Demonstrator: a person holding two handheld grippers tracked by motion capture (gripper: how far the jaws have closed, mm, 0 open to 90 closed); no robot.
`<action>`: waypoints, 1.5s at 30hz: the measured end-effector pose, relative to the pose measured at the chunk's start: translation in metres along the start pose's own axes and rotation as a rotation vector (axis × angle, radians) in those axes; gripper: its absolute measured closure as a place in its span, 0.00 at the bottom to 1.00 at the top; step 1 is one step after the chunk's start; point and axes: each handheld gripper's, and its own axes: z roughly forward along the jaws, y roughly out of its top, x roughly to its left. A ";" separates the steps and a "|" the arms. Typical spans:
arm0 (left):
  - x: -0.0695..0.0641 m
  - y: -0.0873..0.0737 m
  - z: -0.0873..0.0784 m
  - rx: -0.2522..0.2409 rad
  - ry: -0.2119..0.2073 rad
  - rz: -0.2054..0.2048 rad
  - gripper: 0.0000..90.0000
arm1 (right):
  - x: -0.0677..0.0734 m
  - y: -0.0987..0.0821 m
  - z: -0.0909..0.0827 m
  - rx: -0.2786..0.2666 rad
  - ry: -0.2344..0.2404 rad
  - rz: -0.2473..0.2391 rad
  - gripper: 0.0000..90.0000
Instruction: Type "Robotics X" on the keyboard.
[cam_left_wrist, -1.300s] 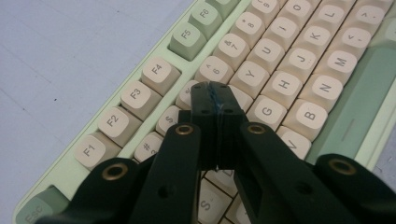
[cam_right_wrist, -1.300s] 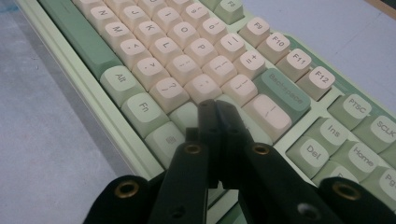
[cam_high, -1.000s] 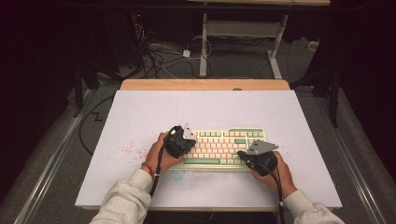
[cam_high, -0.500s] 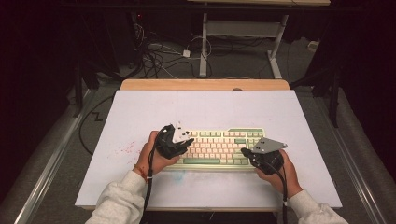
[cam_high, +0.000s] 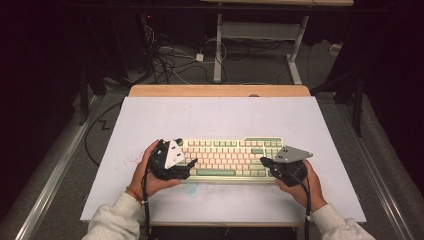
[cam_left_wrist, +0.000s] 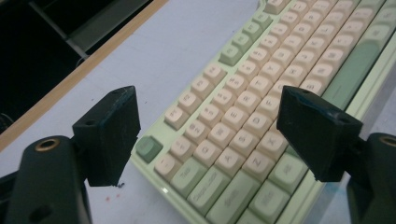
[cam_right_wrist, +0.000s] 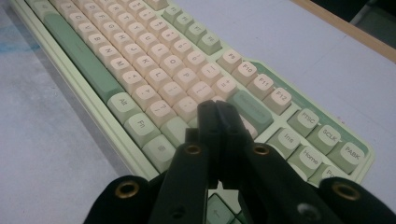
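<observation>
Two-tone keyboard (cam_high: 230, 157), green and cream; left gripper (cam_left_wrist: 208, 140) just opened wide, right gripper (cam_right_wrist: 217, 112) closed

Room kept dark; light thrown mainly on table (cam_high: 220, 115). Tabletop covered by pale sheet, faintly stained red near left and blue near front edge. Bare wooden strip (cam_high: 220, 90) left showing along far edge. Grey floor (cam_high: 60, 190) seen on both sides. Tangle of cables (cam_high: 172, 57) laid on floor behind table. White metal frame (cam_high: 257, 35) stood farther back. Dark stands (cam_high: 356, 95) placed at right.
</observation>
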 end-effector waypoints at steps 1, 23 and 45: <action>0.000 -0.004 -0.003 0.000 0.000 -0.003 0.21 | 0.000 0.001 0.000 0.003 0.000 -0.001 1.00; -0.013 -0.064 -0.035 0.086 0.031 -0.009 0.20 | 0.014 0.032 0.038 0.018 0.053 -0.041 1.00; -0.011 -0.066 -0.035 0.087 0.011 0.004 0.20 | 0.023 0.052 0.083 0.069 0.070 -0.066 1.00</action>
